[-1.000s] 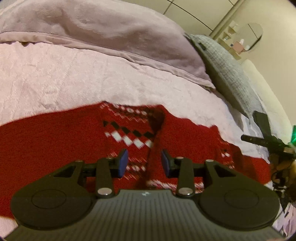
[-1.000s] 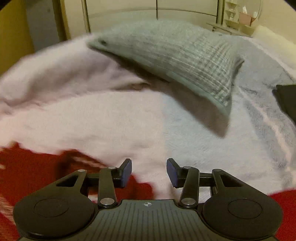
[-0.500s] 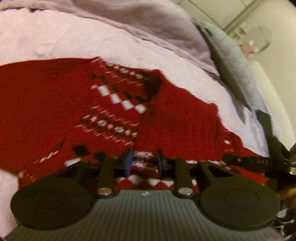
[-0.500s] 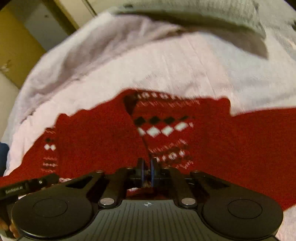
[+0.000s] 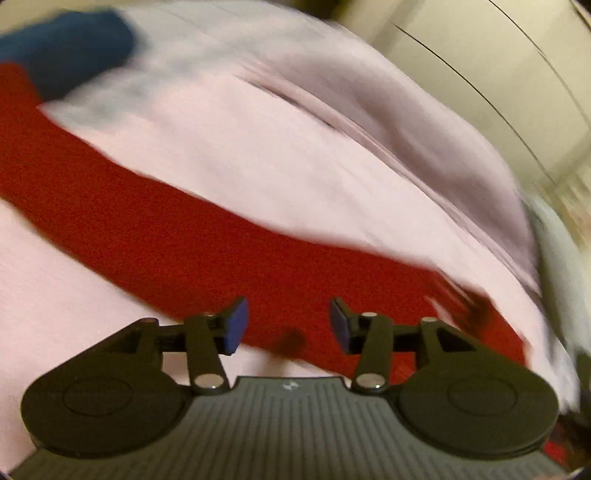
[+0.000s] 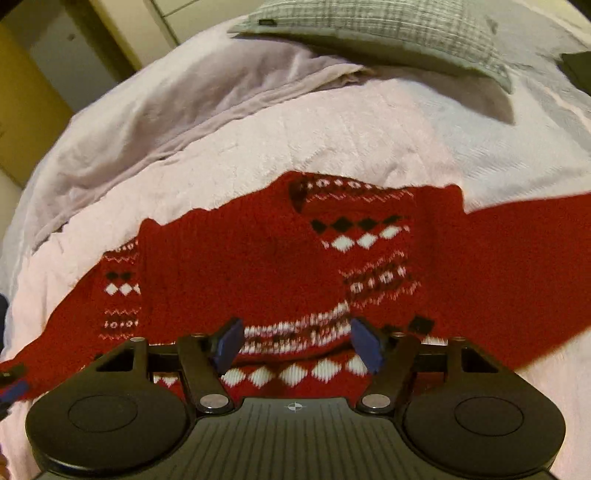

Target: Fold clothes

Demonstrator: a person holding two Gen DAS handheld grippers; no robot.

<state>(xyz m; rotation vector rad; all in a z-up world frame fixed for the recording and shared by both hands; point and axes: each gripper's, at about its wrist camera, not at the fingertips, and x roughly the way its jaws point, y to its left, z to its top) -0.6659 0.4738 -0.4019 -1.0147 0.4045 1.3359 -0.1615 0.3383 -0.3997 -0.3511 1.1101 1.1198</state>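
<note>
Between the blue pads of your right gripper (image 6: 295,345) nothing is pinched: the jaws stand wide and are opening further, and the red sweater (image 6: 258,266) lies below and beyond them, its white-diamond band showing in the gap. You are pointing down at the chest of the sweater, which is spread across the pink blanket (image 6: 332,147) on the bed. One plain red panel is folded in over the patterned front, so the black and white diamonds show on either side of it. A sleeve runs off toward the right edge of the bed in that view. Past the sweater, toward the head of the bed, a rumpled lilac duvet (image 6: 166,103) is bunched up, and a grey checked pillow (image 6: 388,33) lies on top of it.

Your left gripper (image 5: 288,325) also has its jaws apart and opening, with nothing gripped; that view is smeared by motion. Under its pads (image 5: 236,325) a long plain red sleeve (image 5: 166,221) stretches across the blanket from the near right to the far left edge. A dark blue cloth (image 5: 66,48) sits at the far left corner of that view, just beside the sleeve's end; you cannot tell whether they touch. Pale cupboard doors (image 5: 498,66) stand behind the bed.
</note>
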